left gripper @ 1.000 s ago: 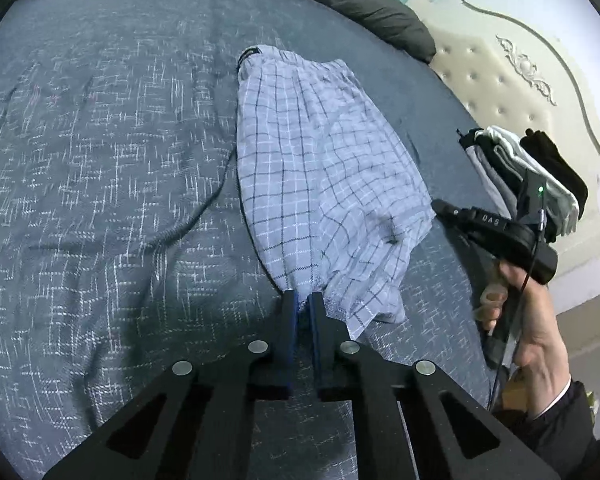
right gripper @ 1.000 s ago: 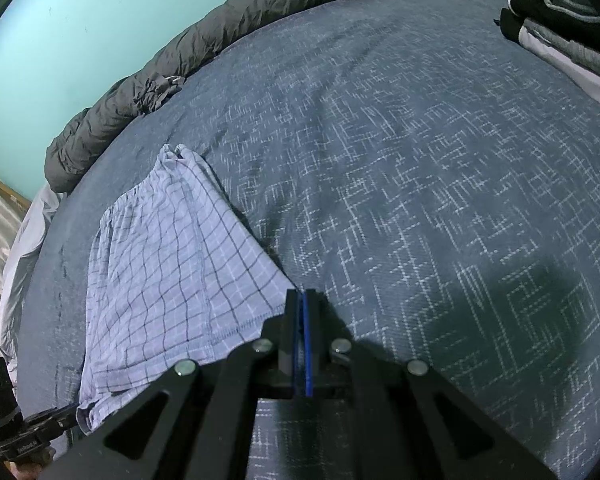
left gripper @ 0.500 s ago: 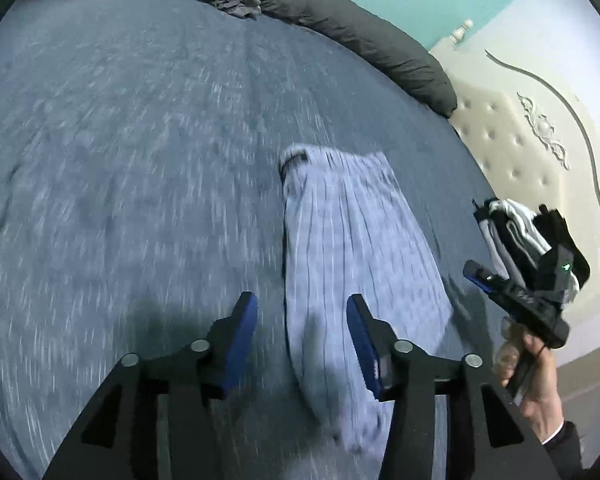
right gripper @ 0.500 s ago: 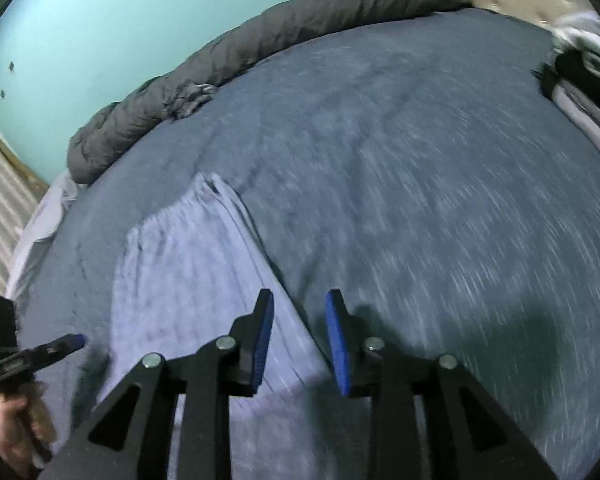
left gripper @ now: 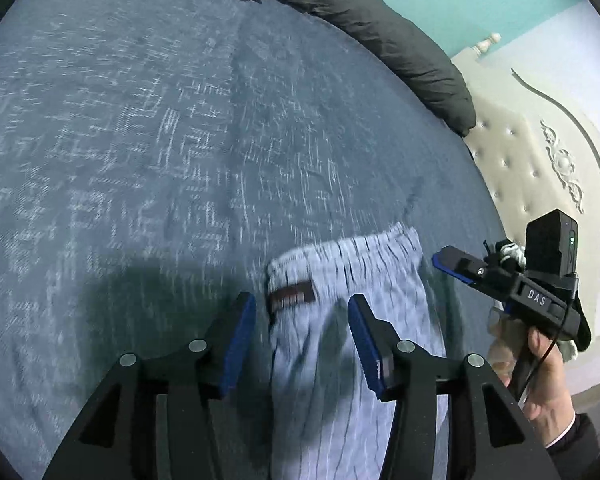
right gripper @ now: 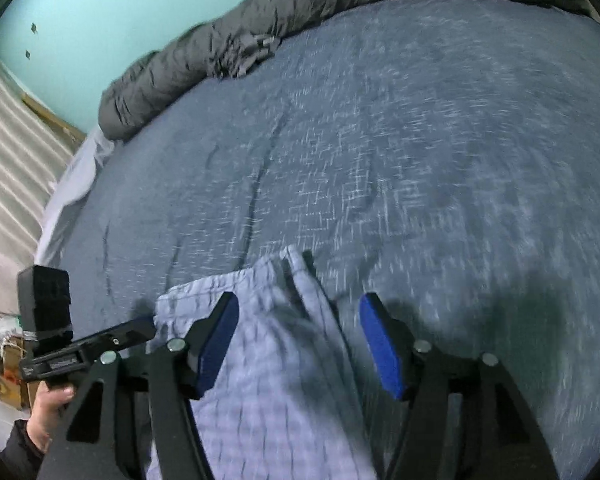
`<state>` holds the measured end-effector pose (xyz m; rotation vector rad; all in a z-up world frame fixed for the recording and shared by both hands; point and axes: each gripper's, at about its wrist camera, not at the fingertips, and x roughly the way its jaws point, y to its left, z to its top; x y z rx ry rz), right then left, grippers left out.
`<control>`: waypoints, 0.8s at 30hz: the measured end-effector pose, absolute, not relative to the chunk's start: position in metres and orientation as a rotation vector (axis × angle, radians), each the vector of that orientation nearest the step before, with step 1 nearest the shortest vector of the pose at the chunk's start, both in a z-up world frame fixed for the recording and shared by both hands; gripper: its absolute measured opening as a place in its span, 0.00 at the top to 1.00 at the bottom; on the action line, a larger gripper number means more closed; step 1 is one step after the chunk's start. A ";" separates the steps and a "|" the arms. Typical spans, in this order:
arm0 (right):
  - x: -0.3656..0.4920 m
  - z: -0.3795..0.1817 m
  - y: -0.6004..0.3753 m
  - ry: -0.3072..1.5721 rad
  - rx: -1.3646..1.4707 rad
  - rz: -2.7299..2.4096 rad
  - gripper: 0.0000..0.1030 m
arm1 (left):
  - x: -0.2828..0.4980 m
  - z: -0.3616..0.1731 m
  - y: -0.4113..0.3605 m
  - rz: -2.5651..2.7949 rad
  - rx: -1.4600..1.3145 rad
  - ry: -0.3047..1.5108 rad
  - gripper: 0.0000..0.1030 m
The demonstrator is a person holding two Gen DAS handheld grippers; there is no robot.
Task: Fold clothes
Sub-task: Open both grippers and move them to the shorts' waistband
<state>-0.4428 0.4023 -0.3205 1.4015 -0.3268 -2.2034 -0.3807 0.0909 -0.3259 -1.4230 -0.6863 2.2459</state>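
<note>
1. Two grippers hang over one garment: the left gripper (left gripper: 302, 346) and the right gripper (right gripper: 300, 346) both have their blue pads spread wide and hold nothing. The checked shorts (left gripper: 352, 344) lie narrow and lengthwise on the blue bedspread (left gripper: 140, 140), waistband end away from the cameras, a dark label (left gripper: 292, 297) near its left corner.

2. Judging by that narrow shape, the shorts are probably already doubled lengthwise. A pinch at the waistband corners may catch only the top layer, and lifting would then peel the fold apart.

3. The bedspread is soft and creased. Pads pressed low to reach the cloth edge could grab it along with the shorts, dragging both.

4. Both views are smeared by motion, so the exact edge is hard to place. A closing pinch could miss the corner or take a bunch of gathered elastic that slips out.

5. The two grippers sit close together over a narrow piece. If they close unevenly or lift at different heights, the fold would land skewed.
</note>
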 end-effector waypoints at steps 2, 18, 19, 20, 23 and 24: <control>-0.452 -0.327 0.393 -0.296 1.414 -2.185 0.38 | -0.387 -0.330 0.093 2.235 -1.417 -0.710 0.49; -0.441 -0.326 0.372 -0.163 1.318 -2.190 0.91 | -0.379 -0.293 0.114 2.261 -1.317 -0.592 0.83; -0.436 -0.318 0.375 -0.175 1.286 -2.197 0.91 | -0.375 -0.281 0.115 2.273 -1.294 -0.572 0.83; -0.431 -0.310 0.379 -0.187 1.253 -2.204 0.91 | -0.370 -0.269 0.118 2.285 -1.272 -0.550 0.83; -0.414 -0.282 0.388 -0.186 1.149 -2.221 0.92 | -0.358 -0.229 0.129 2.322 -1.195 -0.482 0.83; -0.407 -0.270 0.393 -0.182 1.110 -2.229 0.92 | -0.353 -0.216 0.133 2.330 -1.170 -0.465 0.83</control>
